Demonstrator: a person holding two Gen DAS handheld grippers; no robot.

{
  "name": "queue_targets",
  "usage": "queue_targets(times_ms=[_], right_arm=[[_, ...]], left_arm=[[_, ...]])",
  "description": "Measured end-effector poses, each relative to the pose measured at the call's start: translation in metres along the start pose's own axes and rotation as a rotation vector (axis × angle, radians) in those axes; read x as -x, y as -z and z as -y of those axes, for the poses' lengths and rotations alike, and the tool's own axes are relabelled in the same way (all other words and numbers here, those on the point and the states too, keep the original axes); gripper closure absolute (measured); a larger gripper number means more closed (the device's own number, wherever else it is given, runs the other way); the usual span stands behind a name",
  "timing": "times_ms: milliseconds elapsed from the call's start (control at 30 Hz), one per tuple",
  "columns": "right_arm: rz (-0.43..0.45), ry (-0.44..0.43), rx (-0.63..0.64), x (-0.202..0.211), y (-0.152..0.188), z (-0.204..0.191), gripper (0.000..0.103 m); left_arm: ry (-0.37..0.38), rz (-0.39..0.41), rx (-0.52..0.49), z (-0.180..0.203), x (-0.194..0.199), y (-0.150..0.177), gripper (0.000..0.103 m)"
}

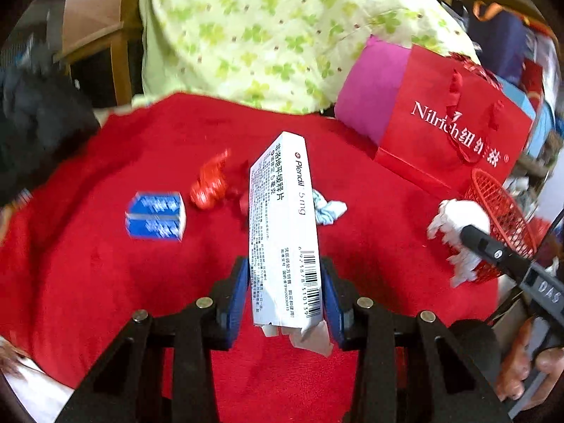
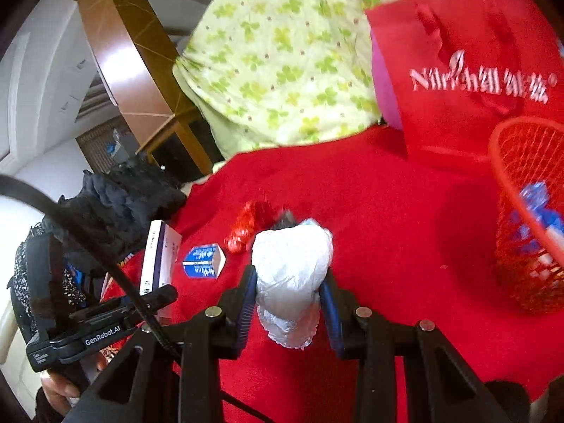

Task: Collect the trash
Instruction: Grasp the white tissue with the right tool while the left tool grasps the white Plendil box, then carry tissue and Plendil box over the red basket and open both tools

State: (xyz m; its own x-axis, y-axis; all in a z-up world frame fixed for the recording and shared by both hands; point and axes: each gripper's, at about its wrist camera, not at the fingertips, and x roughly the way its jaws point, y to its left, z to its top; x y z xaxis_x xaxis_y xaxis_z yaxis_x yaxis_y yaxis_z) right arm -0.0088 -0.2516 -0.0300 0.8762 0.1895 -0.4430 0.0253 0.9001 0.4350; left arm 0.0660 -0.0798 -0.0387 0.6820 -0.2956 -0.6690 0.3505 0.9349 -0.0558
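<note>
2 pieces of trash are already gripped, 1 per tool. From the left wrist, the left gripper (image 1: 285, 292) has its blue pads clamped on the lower end of a white medicine box (image 1: 282, 225), which stands nearly upright between them, its torn flap hanging below the pads; gripping it near 1 end leaves most of its length free, which should suit dropping it end-first into a container. Beyond it on the red cloth (image 1: 105, 282) lie a blue-and-white carton (image 1: 155, 215), a crumpled red wrapper (image 1: 209, 185) and a pale blue scrap (image 1: 329, 209), all uncollected. At the right edge the right gripper (image 1: 458, 232) carries a white wad just beside the red mesh basket (image 1: 500, 211), which sits in front of a red gift bag (image 1: 451, 120). From the right wrist, that gripper (image 2: 287, 303) is pinched on a crumpled white tissue wad (image 2: 290, 268), squeezed at the waist so it bulges above and below the pads. The basket (image 2: 525, 218) stands to the right, open side up, with blue and white pieces already inside, so both loads are probably headed there. The left tool appears at the left edge with its box (image 2: 158, 257).
</note>
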Motion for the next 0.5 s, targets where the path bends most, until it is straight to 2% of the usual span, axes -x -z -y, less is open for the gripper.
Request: queue_targets(times_ms=[200, 500], right_arm=[[0.076, 0.028, 0.016, 0.038, -0.005, 0.003, 0.065], [0.136, 0.030, -0.020, 0.072, -0.012, 0.018, 0.065]], left_arm=[[-0.050, 0.078, -0.088, 0.026, 0.026, -0.010, 0.061], [-0.064, 0.138, -0.155, 0.058, 0.051, -0.016, 0.061]])
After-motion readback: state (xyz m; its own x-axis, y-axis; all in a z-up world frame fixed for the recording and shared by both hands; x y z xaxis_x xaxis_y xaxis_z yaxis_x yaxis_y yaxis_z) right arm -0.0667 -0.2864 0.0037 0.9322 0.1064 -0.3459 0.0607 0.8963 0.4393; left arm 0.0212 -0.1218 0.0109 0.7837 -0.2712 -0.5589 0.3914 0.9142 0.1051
